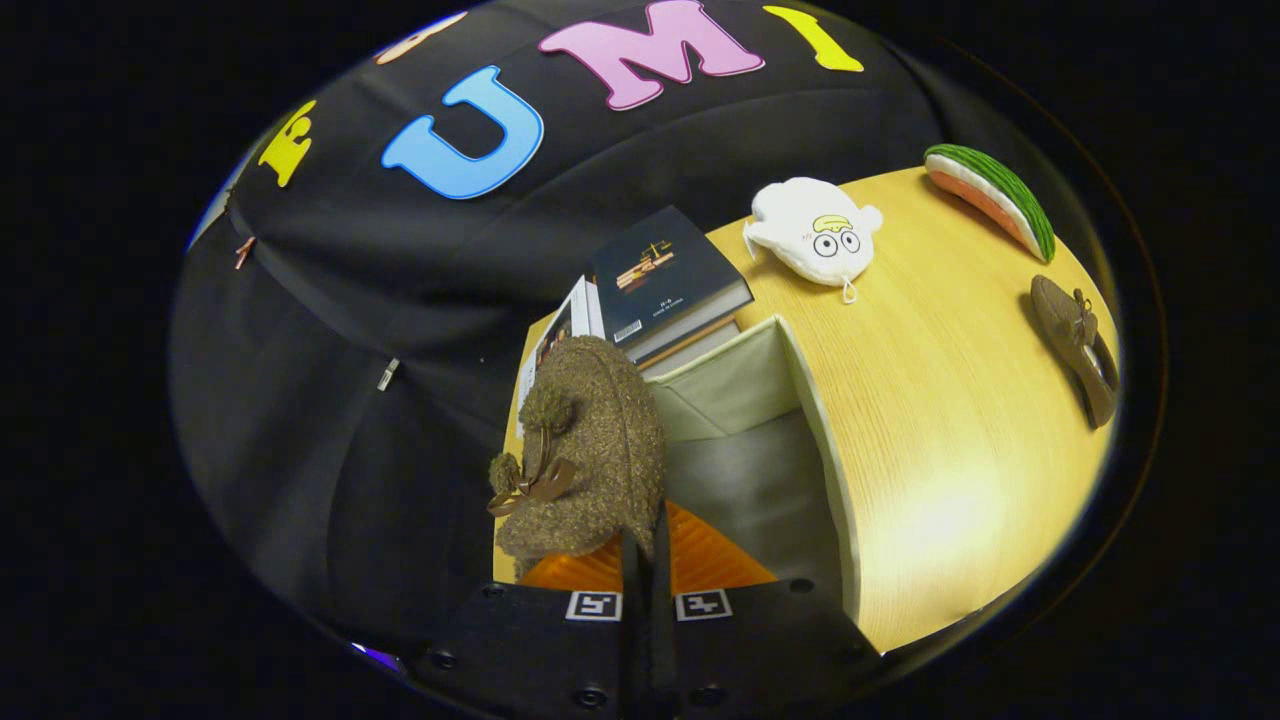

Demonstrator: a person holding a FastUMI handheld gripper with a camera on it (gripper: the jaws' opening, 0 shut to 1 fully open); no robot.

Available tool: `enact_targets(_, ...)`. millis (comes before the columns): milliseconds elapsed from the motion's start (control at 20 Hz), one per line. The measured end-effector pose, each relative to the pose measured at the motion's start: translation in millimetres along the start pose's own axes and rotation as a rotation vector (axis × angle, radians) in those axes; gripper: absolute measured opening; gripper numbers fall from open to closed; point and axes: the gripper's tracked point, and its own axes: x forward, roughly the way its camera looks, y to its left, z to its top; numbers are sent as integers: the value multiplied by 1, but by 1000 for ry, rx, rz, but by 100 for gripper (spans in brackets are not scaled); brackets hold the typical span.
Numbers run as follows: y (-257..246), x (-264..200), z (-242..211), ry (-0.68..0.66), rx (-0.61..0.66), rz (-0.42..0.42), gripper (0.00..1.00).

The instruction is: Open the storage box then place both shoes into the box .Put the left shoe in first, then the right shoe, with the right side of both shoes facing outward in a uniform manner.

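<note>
A fuzzy brown shoe [590, 450] is gripped by its edge in the closed jaws of the gripper [647, 560], held at the left rim of the open box [815, 430]. The second shoe [1078, 345] is seen well apart on the desk [930, 400], beyond a white plush [812, 240]. Books [665, 280] are stacked behind the box.

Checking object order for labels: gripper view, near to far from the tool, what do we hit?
Tool shut on fuzzy brown shoe → open storage box → stack of books → white plush toy.
</note>
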Motion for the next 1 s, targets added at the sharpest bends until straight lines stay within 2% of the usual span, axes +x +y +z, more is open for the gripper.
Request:
enact_targets(100,6,5,-8,13,18,13,5)
enact_targets(350,-2,21,-16,27,42,-18,5)
enact_targets(650,-14,38,-28,65,3,-64,5)
enact_targets(750,-3,38,-29,81,6,-27,9)
enact_targets(850,11,41,-32,91,12,22,44)
enact_targets(900,20,26,-25,82,21,59,62)
enact_targets(1000,28,21,-23,60,23,77,98)
